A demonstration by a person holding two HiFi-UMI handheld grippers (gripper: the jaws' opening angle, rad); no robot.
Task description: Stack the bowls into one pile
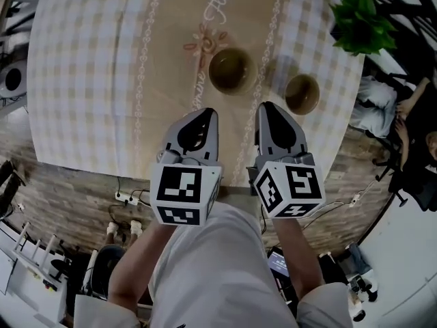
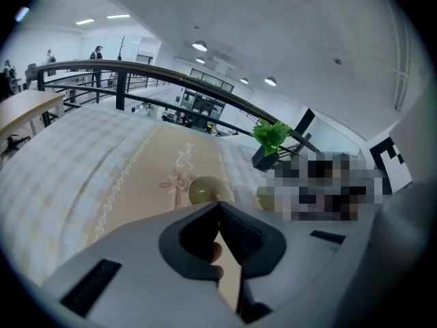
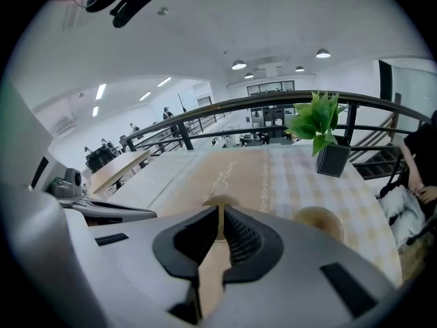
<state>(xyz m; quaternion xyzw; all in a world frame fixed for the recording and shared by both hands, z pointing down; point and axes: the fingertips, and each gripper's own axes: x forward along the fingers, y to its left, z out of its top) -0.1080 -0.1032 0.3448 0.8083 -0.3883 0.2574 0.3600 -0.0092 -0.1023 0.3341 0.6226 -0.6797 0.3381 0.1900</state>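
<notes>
Two olive-brown bowls stand apart on the tan runner of the table. The larger bowl (image 1: 232, 70) is near the middle and the smaller bowl (image 1: 302, 93) sits to its right on the checked cloth. My left gripper (image 1: 211, 113) hovers just in front of the larger bowl, jaws shut with nothing between them. My right gripper (image 1: 263, 107) hangs beside it, between the two bowls and nearer me, also shut and empty. In the left gripper view the larger bowl (image 2: 205, 188) peeks over the closed jaw tips (image 2: 219, 204). The right gripper view shows the smaller bowl (image 3: 318, 222) right of its jaws (image 3: 220, 210).
A potted green plant (image 1: 358, 22) stands at the table's far right corner. The round table (image 1: 82, 80) wears a checked cloth; its near edge runs just under the grippers. Chairs, cables and a seated person (image 1: 410, 121) lie beyond the right edge.
</notes>
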